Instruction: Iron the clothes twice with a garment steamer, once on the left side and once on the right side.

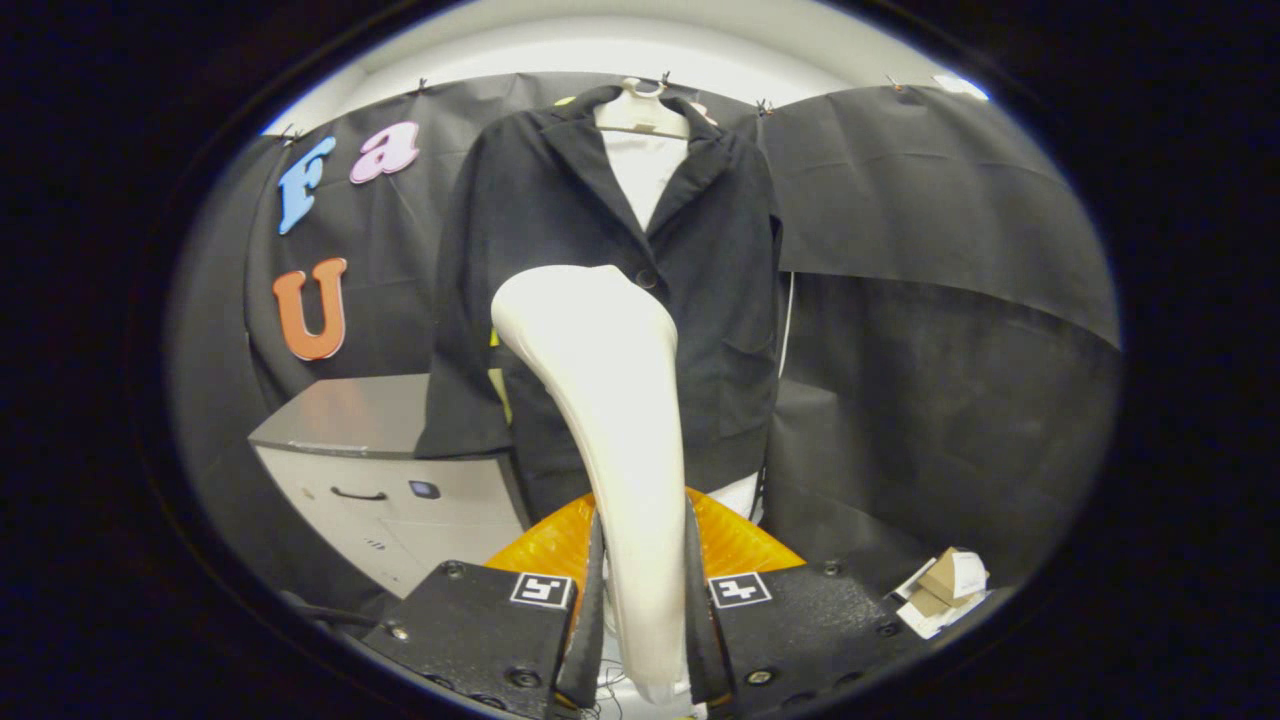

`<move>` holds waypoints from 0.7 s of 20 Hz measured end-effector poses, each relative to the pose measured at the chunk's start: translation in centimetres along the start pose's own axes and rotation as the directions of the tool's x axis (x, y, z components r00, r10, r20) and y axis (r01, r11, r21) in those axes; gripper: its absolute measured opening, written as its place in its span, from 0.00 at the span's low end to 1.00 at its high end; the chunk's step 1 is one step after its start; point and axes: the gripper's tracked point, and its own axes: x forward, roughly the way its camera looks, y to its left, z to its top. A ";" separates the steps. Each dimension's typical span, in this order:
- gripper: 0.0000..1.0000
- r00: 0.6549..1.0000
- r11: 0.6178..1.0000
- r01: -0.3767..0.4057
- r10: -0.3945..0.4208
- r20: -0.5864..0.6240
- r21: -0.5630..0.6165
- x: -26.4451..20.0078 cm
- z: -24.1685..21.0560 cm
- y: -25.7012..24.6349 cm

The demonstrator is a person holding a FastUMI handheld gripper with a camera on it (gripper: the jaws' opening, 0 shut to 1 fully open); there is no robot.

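Fingers [590, 610] of the gripper [645, 610] pinch the steamer [600, 370] by its handle, keeping its head upright. It faces the jacket [700, 250], hung flat for passes down each side.

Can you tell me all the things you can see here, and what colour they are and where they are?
jacket: one, black, hanging on the booth wall beyond the fingers
hanger: one, pale, inside the jacket's collar
garment steamer: one, cream-white, between the fingers, head in front of the jacket
cabinet: one, grey, beside the jacket's lower sleeve
cardboard pieces: a few, brown and white, low down on the other side
hand-held gripper: one, both fingers pressing on the steamer's handle
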 end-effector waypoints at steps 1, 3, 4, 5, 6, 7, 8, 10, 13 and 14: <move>0.36 1.000 1.000 -0.009 0.009 0.002 -0.006 -0.8 -0.5 0.5; 0.37 0.999 0.999 -0.033 0.033 -0.003 -0.016 -2.5 -1.5 1.6; 0.37 0.999 0.999 -0.052 0.052 -0.012 -0.012 -3.2 -2.2 2.3; 0.36 0.998 0.998 -0.063 0.063 -0.014 -0.017 -4.1 -2.7 2.7; 0.36 0.998 0.997 -0.070 0.069 -0.010 -0.021 -4.9 -3.1 2.8; 0.37 0.996 0.996 -0.085 0.084 -0.006 -0.027 -5.8 -3.3 3.0; 0.37 0.995 0.994 -0.104 0.104 -0.007 -0.034 -6.6 -3.8 3.5; 0.36 0.991 0.989 -0.135 0.135 -0.010 -0.052 -8.0 -4.8 4.1; 0.37 0.985 0.981 -0.173 0.172 -0.008 -0.085 -9.6 -6.1 4.8; 0.37 0.983 0.979 -0.183 0.183 -0.012 -0.086 -10.1 -6.6 5.2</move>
